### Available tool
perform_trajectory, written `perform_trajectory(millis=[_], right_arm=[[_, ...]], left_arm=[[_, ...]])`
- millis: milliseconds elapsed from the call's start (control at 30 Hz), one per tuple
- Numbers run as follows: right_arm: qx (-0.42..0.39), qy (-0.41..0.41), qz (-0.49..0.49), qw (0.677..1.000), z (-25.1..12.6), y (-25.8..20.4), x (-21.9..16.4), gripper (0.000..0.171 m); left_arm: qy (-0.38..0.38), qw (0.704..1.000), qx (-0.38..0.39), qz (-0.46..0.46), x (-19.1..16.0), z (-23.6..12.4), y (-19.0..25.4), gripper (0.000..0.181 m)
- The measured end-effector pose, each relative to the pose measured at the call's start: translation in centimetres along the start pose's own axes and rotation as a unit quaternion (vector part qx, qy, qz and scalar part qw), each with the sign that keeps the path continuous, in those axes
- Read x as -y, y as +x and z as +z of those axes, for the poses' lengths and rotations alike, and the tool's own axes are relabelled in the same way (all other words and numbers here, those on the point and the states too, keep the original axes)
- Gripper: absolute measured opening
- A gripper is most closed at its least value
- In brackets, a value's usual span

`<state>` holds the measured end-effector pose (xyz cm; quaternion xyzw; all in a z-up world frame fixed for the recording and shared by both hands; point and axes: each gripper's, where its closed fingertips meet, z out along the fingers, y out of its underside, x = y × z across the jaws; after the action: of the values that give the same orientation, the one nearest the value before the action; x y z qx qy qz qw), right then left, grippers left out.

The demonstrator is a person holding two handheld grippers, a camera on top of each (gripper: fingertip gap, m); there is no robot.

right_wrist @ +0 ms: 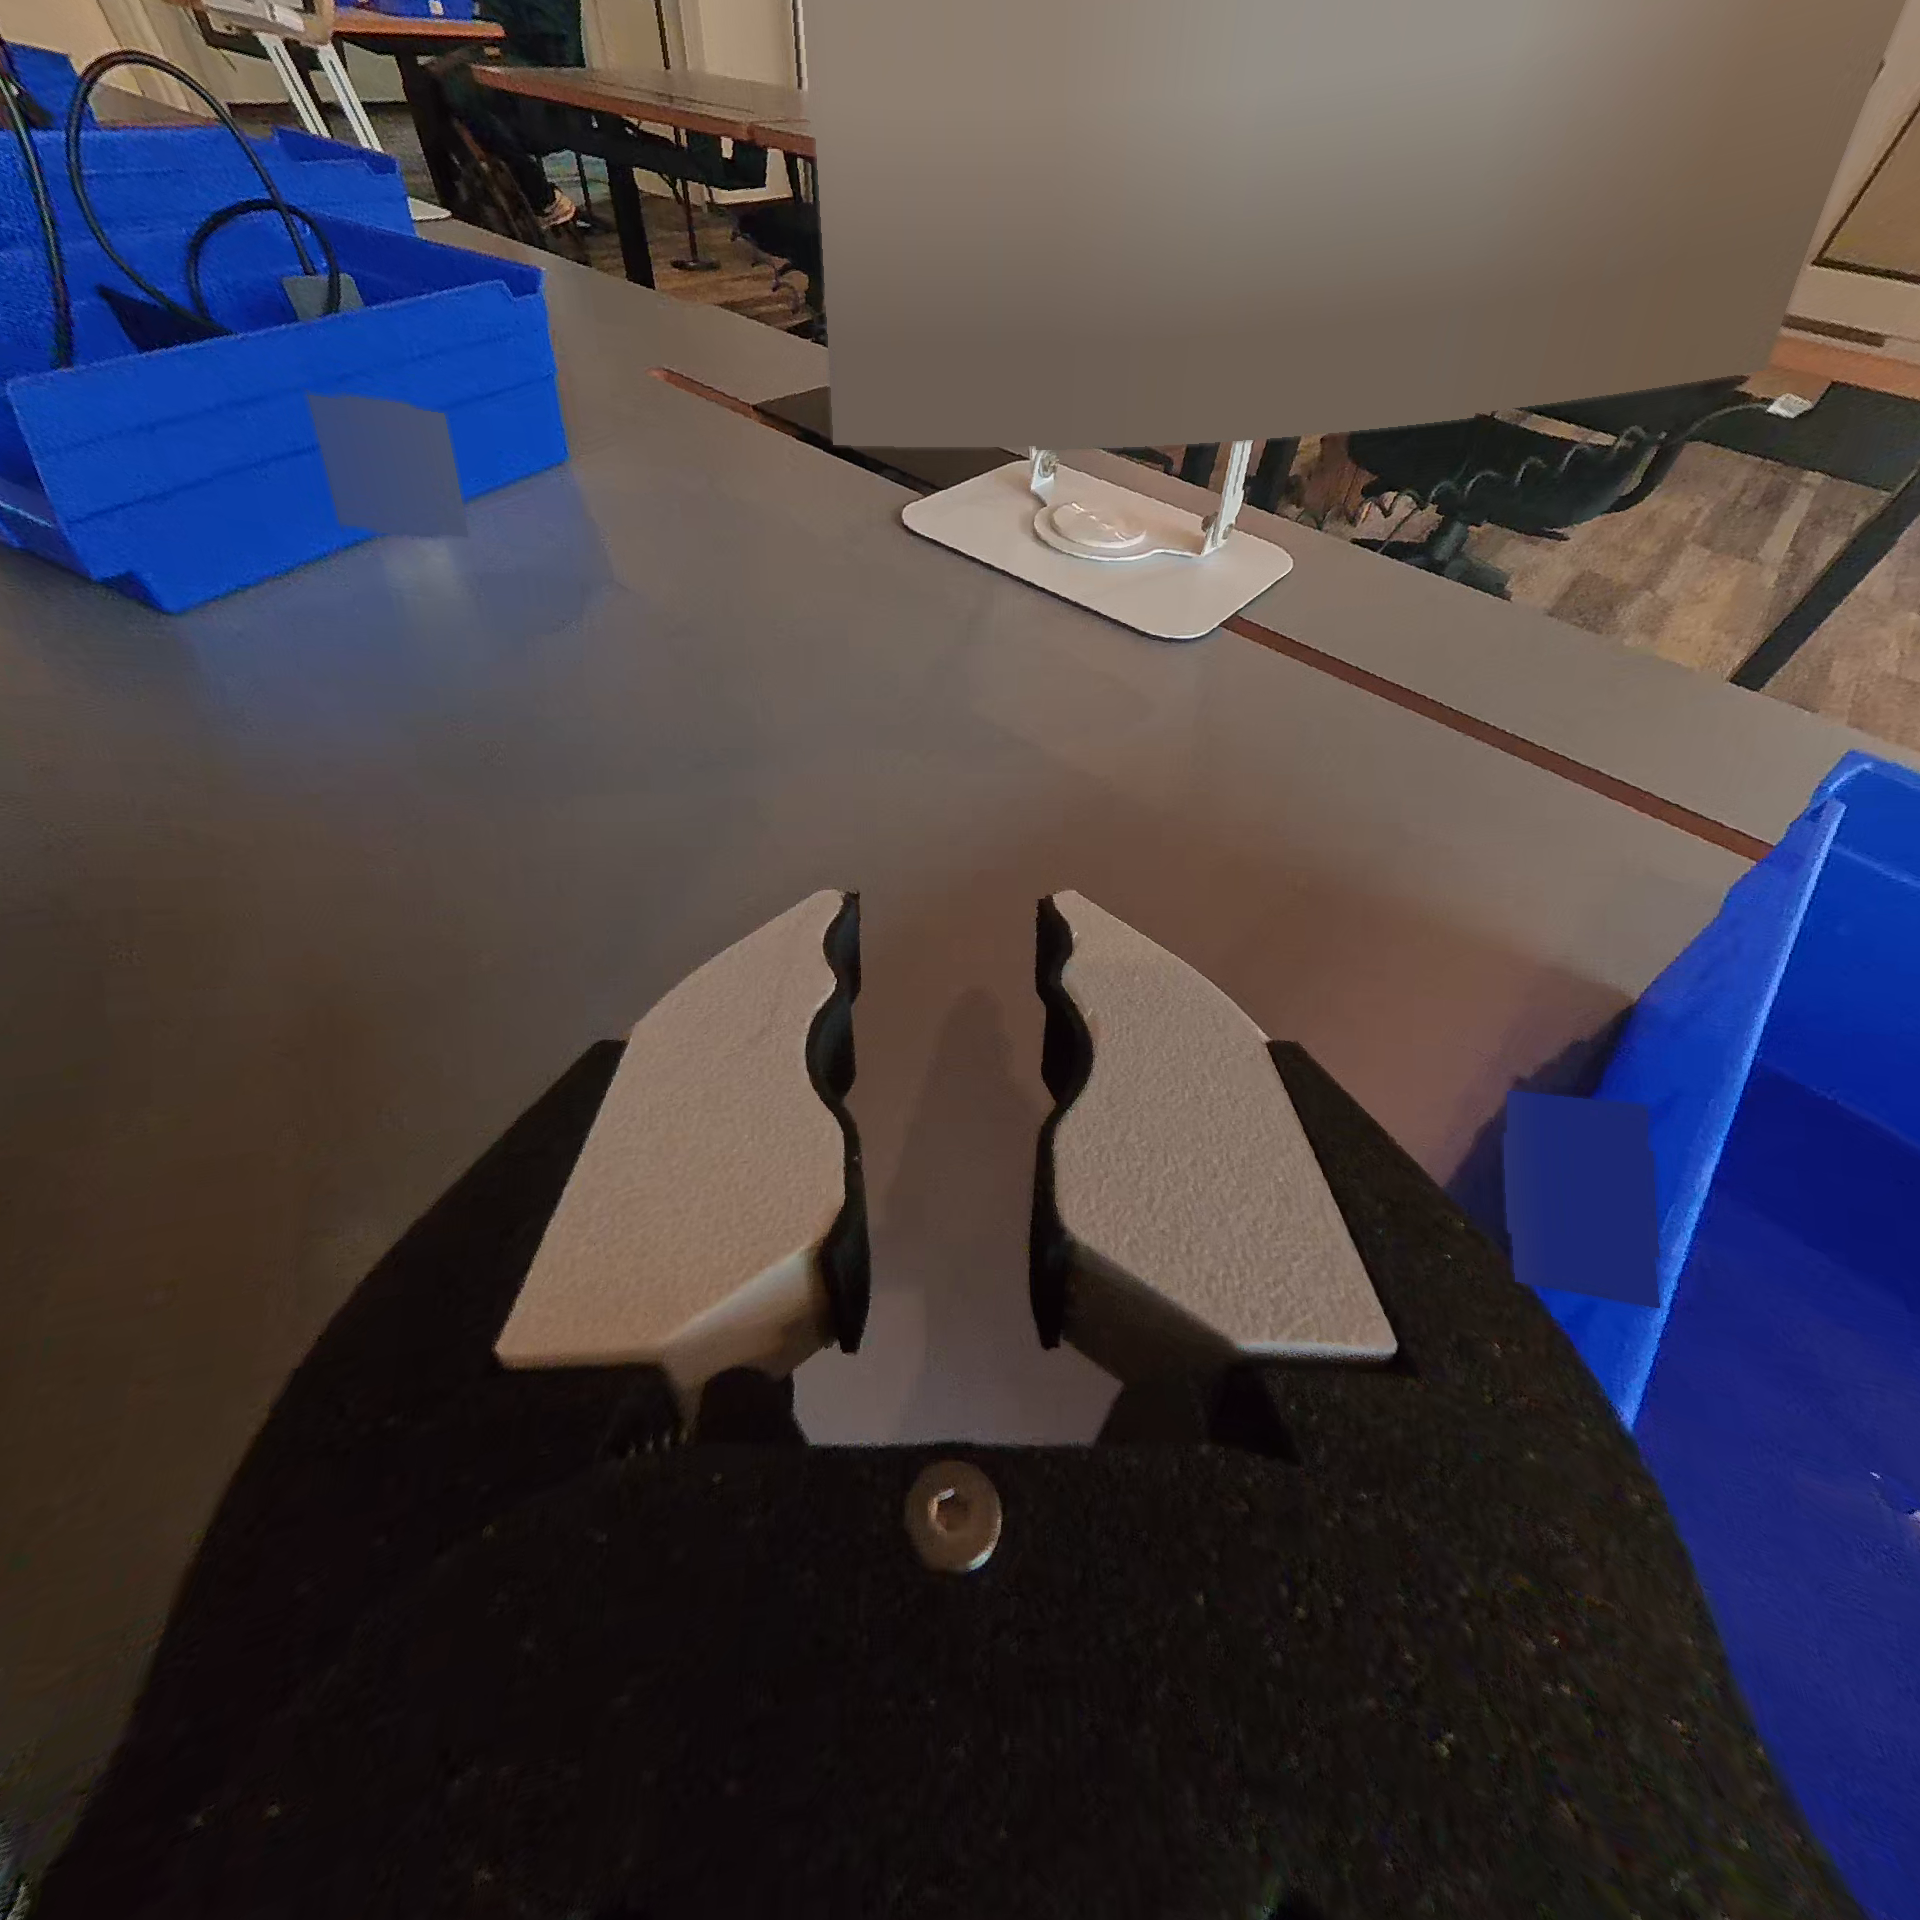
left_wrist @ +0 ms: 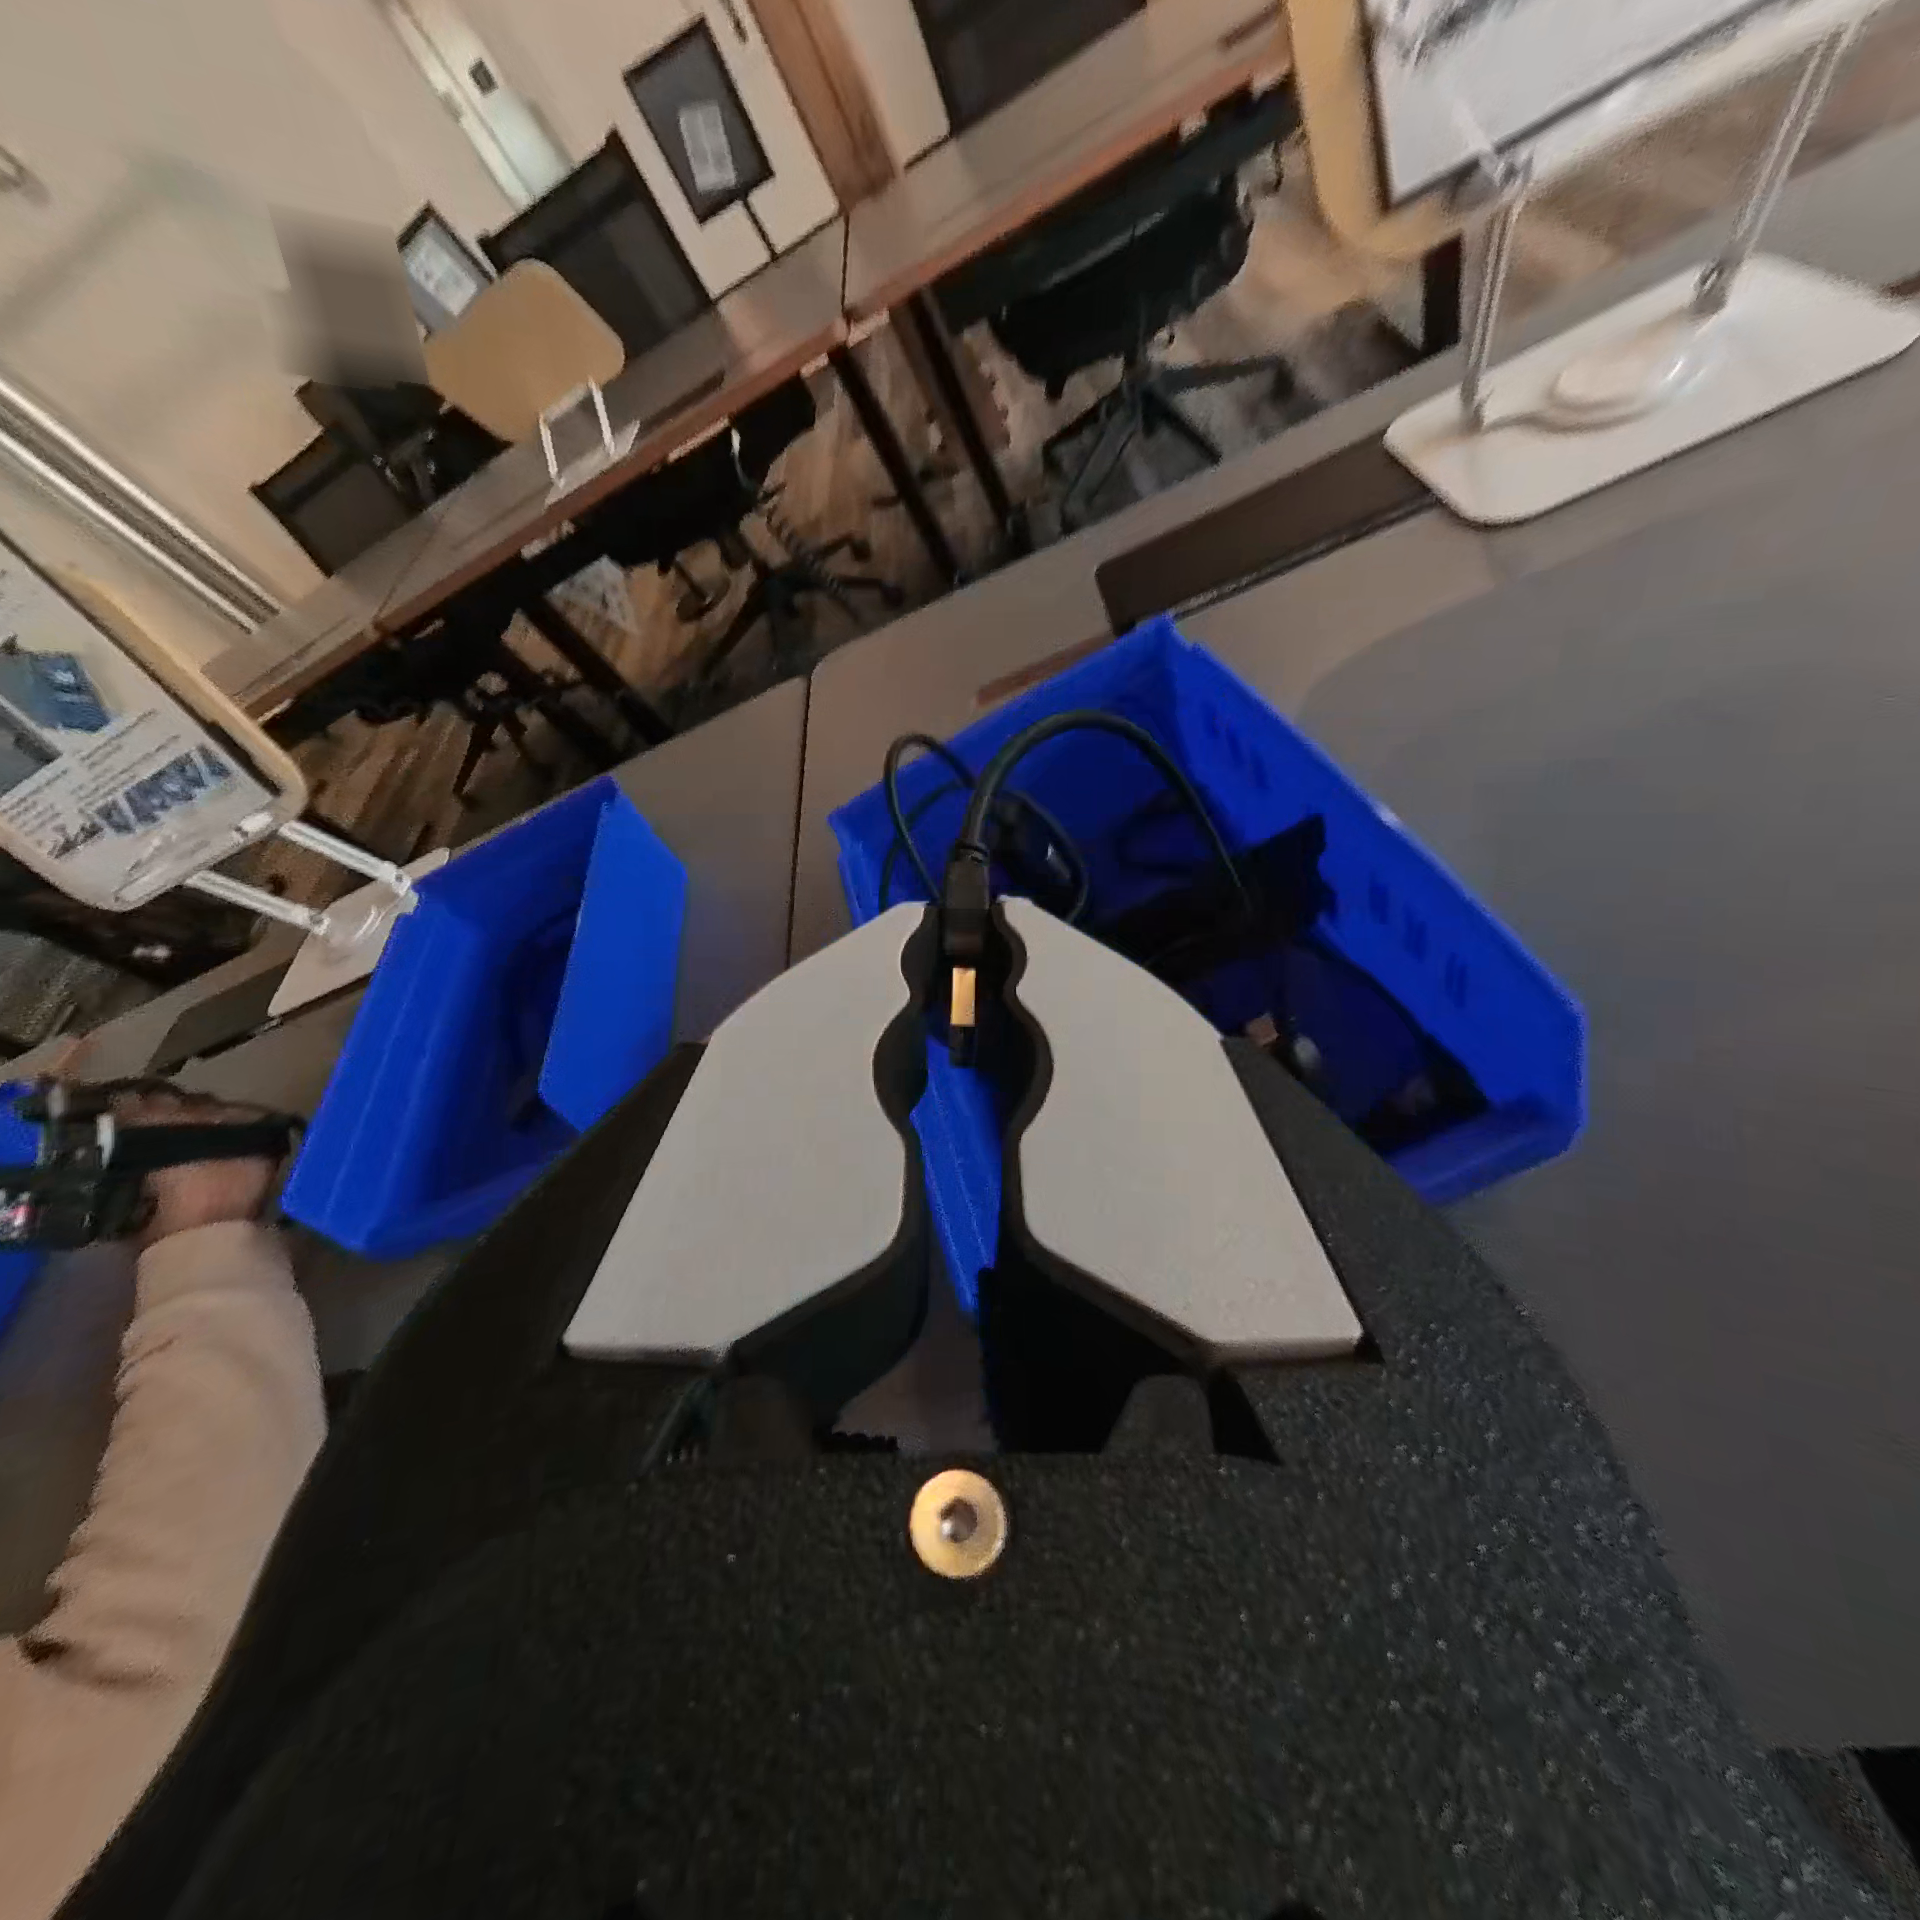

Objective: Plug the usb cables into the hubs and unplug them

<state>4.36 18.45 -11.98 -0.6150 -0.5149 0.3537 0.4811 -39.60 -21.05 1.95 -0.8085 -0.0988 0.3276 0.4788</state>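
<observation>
The usb cable is light and its cord is soft and springy, so it will bend and swing freely, while the plug at its end is short, stiff and smooth. I judge that the best place to hold it is the black plastic shell just behind the metal tip, because the cord alone gives no control of direction (and the metal tip must stay free to enter a port). The shell is small and could turn between the pads if it is pushed at an angle.

The plug has a black shell and a metal tip that looks yellowish in this light, pointing back toward the camera. The thin black cord rises from it in a loop and falls into the blue bin behind.

The left gripper has its fingers nearly closed, and they pinch the plug by its shell at the very tips; the cable hangs above the near edge of that bin. More dark cables lie in the bin, and whether a hub is among them I cannot tell. A second blue bin stands just beside it on the left, on the grey table.

The right gripper holds nothing; its fingers are moderately apart, low over the bare table. Another blue bin is near on its right.
</observation>
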Motion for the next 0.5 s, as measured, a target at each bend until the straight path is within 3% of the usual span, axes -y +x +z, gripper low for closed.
perform_trajectory(millis=[167, 500], right_arm=[[-0.006, -0.002, -0.003, 1.0, -0.3, 0.2, 0.1, 0.032], [-0.003, -0.015, -0.002, 1.0, 0.1, 0.1, -0.5, 0.032]], left_arm=[[-0.036, 0.999, -0.007, 0.012, -2.3, 1.7, 1.1, 0.008], [-0.055, 0.997, -0.045, 0.01, -3.5, 2.8, 2.5, 0.009]])
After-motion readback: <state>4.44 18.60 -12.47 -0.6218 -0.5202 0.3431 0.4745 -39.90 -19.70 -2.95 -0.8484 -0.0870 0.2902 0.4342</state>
